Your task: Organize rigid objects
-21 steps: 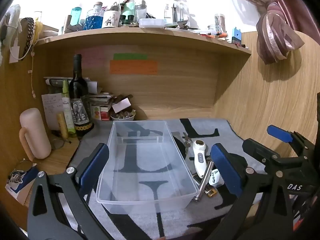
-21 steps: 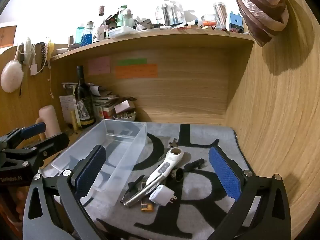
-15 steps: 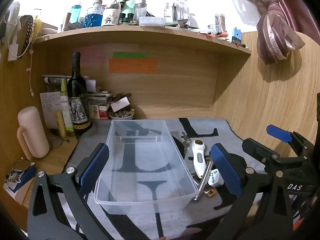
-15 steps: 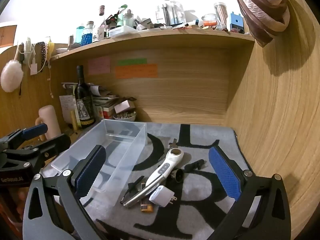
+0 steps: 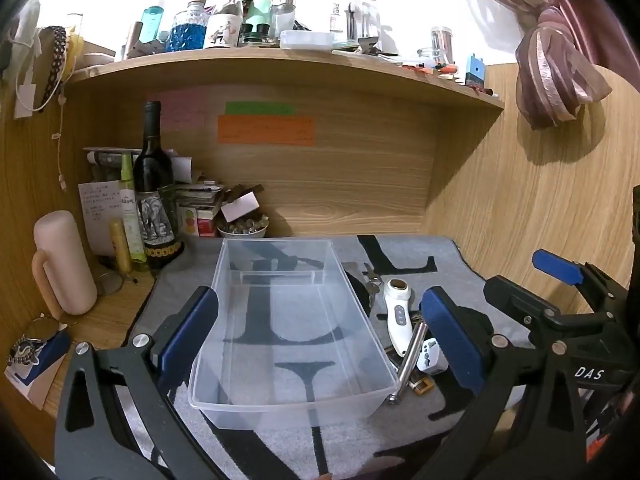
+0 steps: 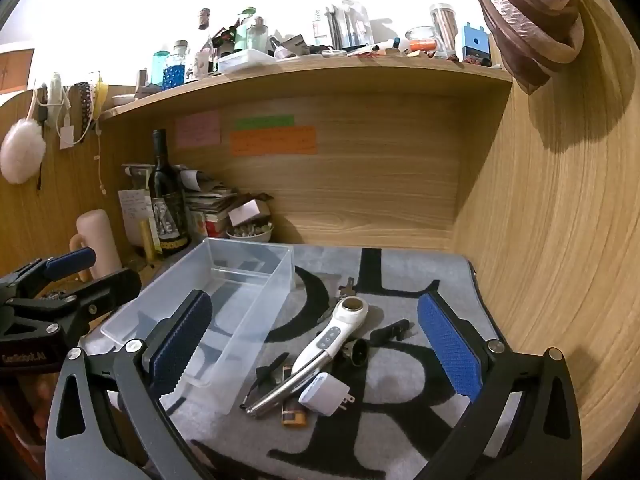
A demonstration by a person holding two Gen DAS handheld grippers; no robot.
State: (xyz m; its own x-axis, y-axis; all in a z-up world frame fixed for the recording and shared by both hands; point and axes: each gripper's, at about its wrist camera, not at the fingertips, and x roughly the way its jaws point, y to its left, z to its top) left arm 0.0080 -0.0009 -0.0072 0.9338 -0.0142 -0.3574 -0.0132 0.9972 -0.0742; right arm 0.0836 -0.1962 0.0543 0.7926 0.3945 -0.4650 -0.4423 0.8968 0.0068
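Right wrist view shows my right claw (image 6: 316, 344) spread wide and holding nothing, hanging above the heap on the grey mat (image 6: 400, 276): white handheld device (image 6: 334, 336), steel rod (image 6: 280, 392), white plug adapter (image 6: 325, 394), small black bits. They overlap, so closing on one could drag or flick its neighbours (the rod looks likely to roll). My left claw (image 5: 320, 344) is equally wide and empty, straddling the clear bin (image 5: 288, 320), which sits empty just left of the heap; a careless descent could shove that light bin across the counter.
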